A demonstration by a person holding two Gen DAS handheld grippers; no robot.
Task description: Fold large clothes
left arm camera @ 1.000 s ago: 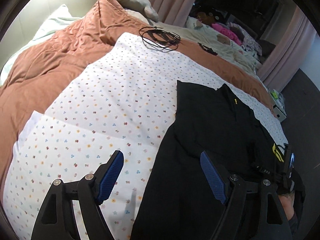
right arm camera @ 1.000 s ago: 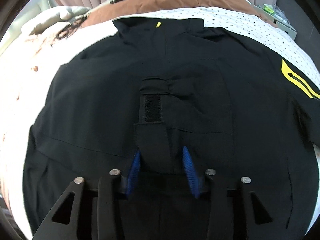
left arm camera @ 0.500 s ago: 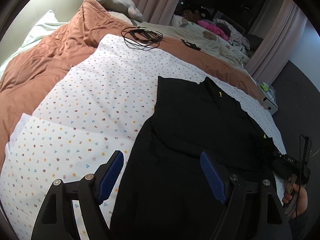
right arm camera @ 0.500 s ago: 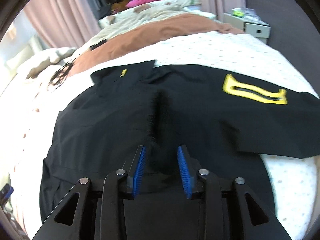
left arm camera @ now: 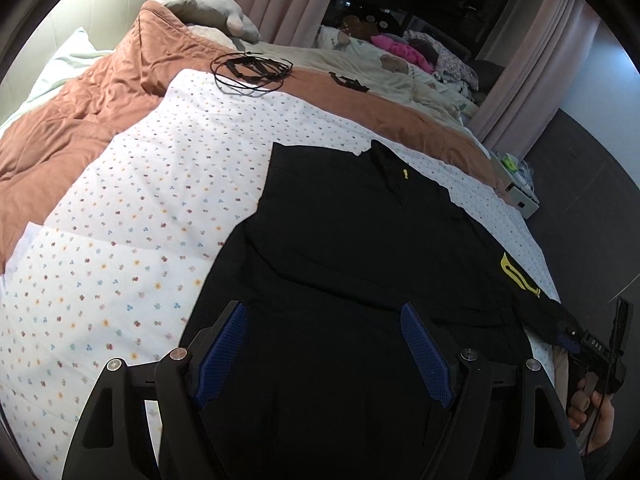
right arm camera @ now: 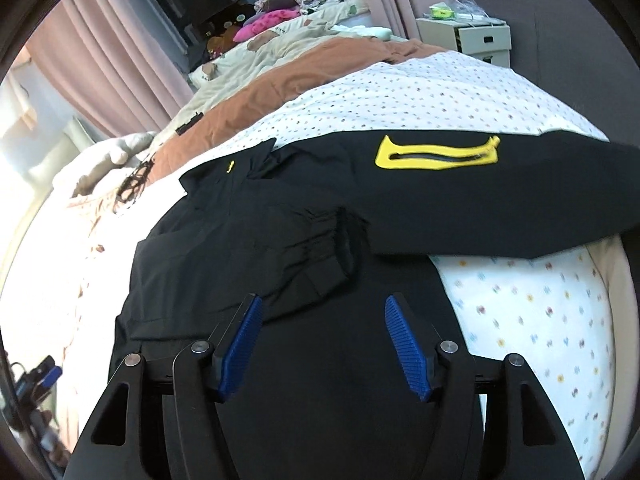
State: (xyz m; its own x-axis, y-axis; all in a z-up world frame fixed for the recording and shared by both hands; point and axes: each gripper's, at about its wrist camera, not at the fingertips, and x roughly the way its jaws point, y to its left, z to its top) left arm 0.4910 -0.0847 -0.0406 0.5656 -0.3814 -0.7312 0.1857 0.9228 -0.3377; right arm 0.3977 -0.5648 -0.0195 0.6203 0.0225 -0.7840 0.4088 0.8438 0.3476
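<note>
A large black jacket (left arm camera: 360, 248) lies spread on a white dotted sheet (left arm camera: 160, 184); it also shows in the right wrist view (right arm camera: 304, 280). One sleeve with an elastic cuff (right arm camera: 336, 240) is folded across its body. The other sleeve, with a yellow-trimmed pocket (right arm camera: 436, 154), stretches out to the right. My left gripper (left arm camera: 324, 344) is open and empty above the jacket's lower left part. My right gripper (right arm camera: 322, 340) is open and empty just short of the folded cuff; it also shows at the far right of the left wrist view (left arm camera: 592, 348).
A brown quilt (left arm camera: 80, 100) covers the far side of the bed, with a black coiled cable (left arm camera: 252, 70) and pillows (left arm camera: 208, 4) beyond. A white bedside drawer unit (right arm camera: 464, 36) stands past the bed's right edge. Pink curtains (right arm camera: 104, 52) hang behind.
My right gripper has opened and let go of the folded sleeve, which now rests across the jacket, and has pulled back. My left gripper shifted right over the jacket, still open.
</note>
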